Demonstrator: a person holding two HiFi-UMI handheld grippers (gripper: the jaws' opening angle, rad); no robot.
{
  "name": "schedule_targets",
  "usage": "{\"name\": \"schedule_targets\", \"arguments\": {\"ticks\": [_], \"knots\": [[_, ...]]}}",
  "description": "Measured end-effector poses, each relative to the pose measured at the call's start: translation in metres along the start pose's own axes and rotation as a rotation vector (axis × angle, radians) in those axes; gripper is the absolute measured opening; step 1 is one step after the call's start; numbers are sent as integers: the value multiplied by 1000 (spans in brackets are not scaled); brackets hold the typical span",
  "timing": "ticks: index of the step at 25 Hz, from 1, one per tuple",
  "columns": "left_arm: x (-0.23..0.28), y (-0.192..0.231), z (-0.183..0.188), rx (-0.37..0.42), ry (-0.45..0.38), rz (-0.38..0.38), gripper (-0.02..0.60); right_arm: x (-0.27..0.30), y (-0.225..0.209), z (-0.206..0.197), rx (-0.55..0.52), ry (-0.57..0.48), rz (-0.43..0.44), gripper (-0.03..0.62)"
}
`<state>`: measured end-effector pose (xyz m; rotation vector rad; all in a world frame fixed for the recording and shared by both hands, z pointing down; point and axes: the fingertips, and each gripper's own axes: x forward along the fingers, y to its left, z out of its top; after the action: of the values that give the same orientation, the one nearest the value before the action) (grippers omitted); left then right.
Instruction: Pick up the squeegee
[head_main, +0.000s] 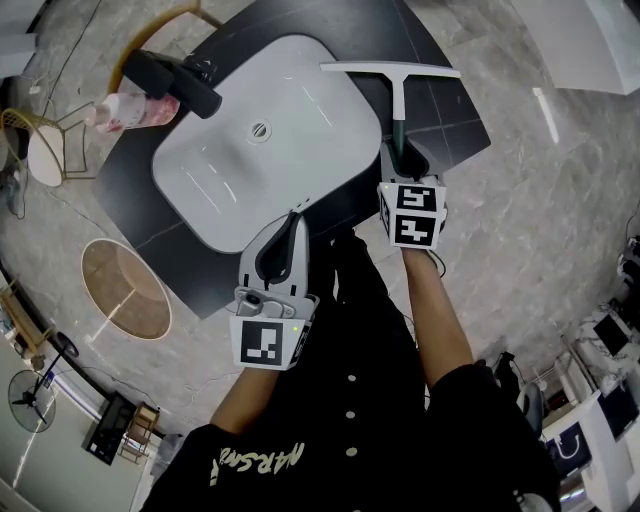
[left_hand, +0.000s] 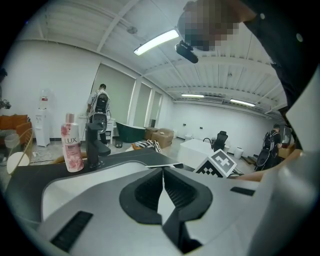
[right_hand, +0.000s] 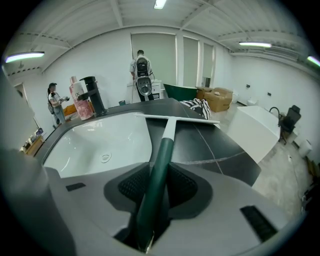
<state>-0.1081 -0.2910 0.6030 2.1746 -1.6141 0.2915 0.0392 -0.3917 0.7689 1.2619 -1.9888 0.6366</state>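
The squeegee (head_main: 397, 100) has a white blade, a white neck and a dark green handle. It lies on the black countertop (head_main: 450, 120) just right of the white basin (head_main: 220, 190), blade at the far end. My right gripper (head_main: 402, 158) is at the near end of the handle. In the right gripper view the green handle (right_hand: 161, 160) runs between both ribbed pads, which close against it, so the right gripper (right_hand: 159, 186) is shut on it. My left gripper (head_main: 284, 238) hovers at the basin's near rim, shut (left_hand: 163, 186) and holding nothing.
A black faucet (head_main: 178, 80) and a pink soap bottle (head_main: 128, 108) stand at the basin's far left. The countertop ends close to the right of the squeegee, with stone floor beyond. A round chair (head_main: 45, 150) stands left of the counter. People stand in the background (right_hand: 141, 70).
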Motion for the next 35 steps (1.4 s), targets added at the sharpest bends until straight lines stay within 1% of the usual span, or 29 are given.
{"name": "schedule_targets", "arguments": {"ticks": [5, 11, 13, 15, 19, 26, 31, 35], "knots": [[-4, 1, 9, 14, -22, 2, 18, -9, -12, 7, 12, -10, -24, 94], [-9, -3, 22, 25, -44, -2, 18, -30, -15, 29, -28, -58, -36, 89], [-16, -3, 26, 26, -35, 3, 18, -44, -11, 32, -43, -62, -31, 89], [-21, -3, 37, 40, -45, 1, 18, -59, -9, 42, -56, -87, -33, 89], [-22, -3, 69, 74, -122, -6, 18, -80, -17, 85, -67, -188, -59, 89], [-36, -15, 119, 89, -204, -12, 18, -147, -21, 150, -74, -362, -100, 89], [-46, -30, 158, 127, -282, -32, 18, -195, -25, 189, -74, -502, -125, 89], [-54, -38, 184, 137, -339, -43, 18, -226, -23, 214, -89, -583, -138, 89]]}}
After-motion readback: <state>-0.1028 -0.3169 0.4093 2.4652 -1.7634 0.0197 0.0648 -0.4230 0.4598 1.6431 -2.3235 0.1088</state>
